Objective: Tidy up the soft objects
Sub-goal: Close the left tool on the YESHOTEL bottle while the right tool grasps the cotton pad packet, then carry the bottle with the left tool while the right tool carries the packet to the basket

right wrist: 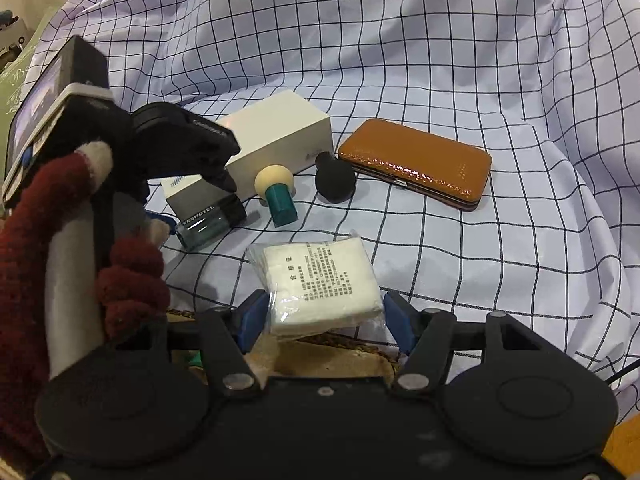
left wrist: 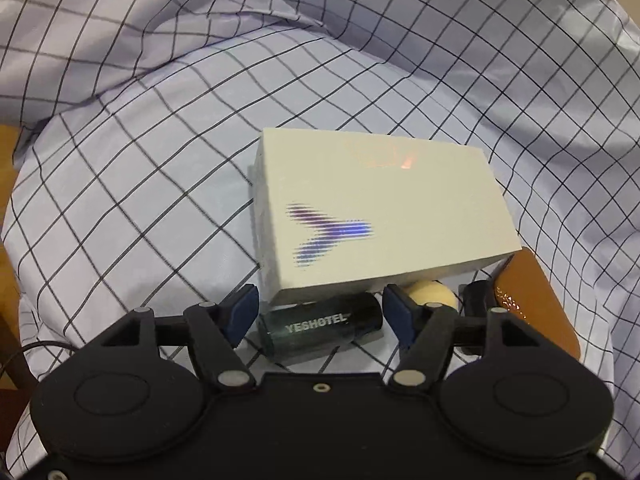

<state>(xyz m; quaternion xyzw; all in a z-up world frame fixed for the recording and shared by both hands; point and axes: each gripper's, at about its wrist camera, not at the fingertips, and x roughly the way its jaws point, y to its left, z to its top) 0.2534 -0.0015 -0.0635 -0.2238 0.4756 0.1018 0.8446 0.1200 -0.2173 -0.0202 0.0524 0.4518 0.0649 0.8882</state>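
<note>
Now cotton packet (right wrist: 322, 284) sits between right claw (right wrist: 322, 316) pads (untouched).

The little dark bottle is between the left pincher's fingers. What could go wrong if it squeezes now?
The YESHOTEL bottle lies on its side, tight against the white box. The left gripper is open around it.
1. It is round and smooth, so it might squirt or roll out when pinched.
2. The fingers could nudge the box, or the cream puff beside it.
3. The checked cloth is loose; a fingertip might snag it.
</note>
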